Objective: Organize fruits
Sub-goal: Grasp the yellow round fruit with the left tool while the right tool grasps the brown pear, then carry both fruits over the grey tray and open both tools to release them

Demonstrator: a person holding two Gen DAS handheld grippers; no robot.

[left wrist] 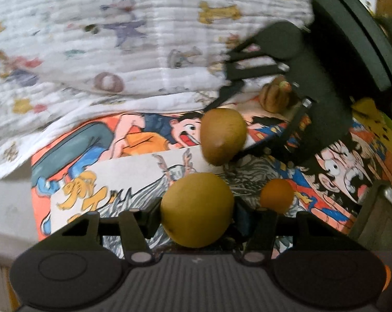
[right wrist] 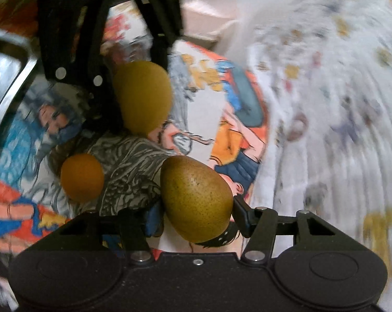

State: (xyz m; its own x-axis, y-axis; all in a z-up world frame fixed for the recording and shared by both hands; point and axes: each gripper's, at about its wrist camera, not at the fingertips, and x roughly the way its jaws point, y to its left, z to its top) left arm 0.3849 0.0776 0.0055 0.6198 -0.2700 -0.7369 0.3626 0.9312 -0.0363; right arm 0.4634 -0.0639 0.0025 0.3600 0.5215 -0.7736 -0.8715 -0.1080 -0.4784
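Left matte-black plastic claw (left wrist: 196,214): ribbed dark-grey housing, two round black caps, silver pivot pins on angular link arms, an orange edge beside the right cap; right matte-black plastic claw (right wrist: 196,205): smooth housing, one central silver screw, blue finger pad.

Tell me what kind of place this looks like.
Probably a home, maybe a bedroom: a white blanket printed with cartoon figures lies over a comic-print mat where pears and an orange sit.
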